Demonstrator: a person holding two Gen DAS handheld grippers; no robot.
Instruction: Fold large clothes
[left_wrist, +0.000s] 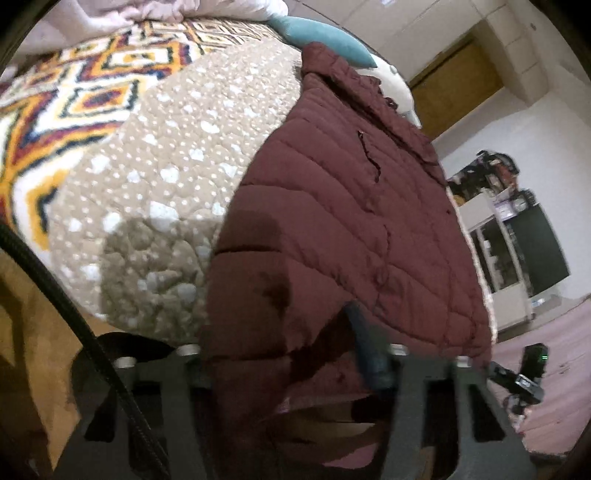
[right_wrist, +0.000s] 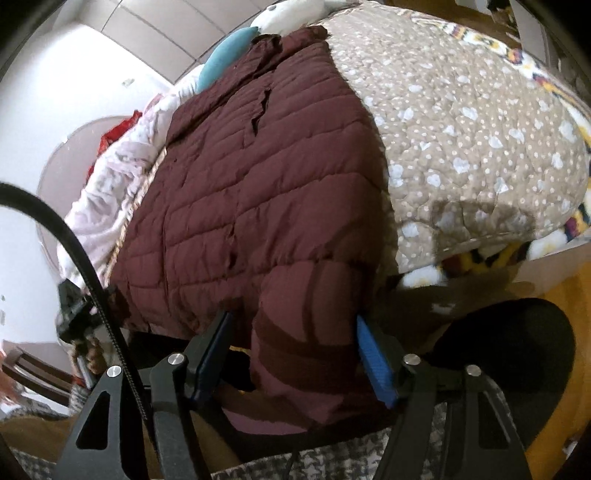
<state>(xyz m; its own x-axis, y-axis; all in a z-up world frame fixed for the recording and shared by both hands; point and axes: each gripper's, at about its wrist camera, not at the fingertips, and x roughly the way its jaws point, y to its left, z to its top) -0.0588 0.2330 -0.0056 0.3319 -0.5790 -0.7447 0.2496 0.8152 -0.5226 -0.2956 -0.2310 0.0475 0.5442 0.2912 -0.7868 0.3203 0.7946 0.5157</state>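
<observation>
Maroon quilted jacket (right_wrist: 258, 177) lies lengthwise on the bed (right_wrist: 461, 110); right gripper (right_wrist: 295, 347), spread, straddles its near hem for lifting; left gripper's (left_wrist: 295, 369) state: cannot tell.

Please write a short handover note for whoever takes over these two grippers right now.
Left gripper: jacket fabric fills the space between its fingers at the hem; whether it is clamped cannot be told.
Right gripper: jaws open, blue pads either side of a hanging fold at the hem, not closed on it.
Maroon puffer jacket: lies lengthwise along one side of the dotted beige quilt, collar near the teal pillow, hem hanging over the bed's near edge.
Done: jacket looks narrowed lengthwise.
Left: probably grip the hem, fold it up toward the collar.
</observation>
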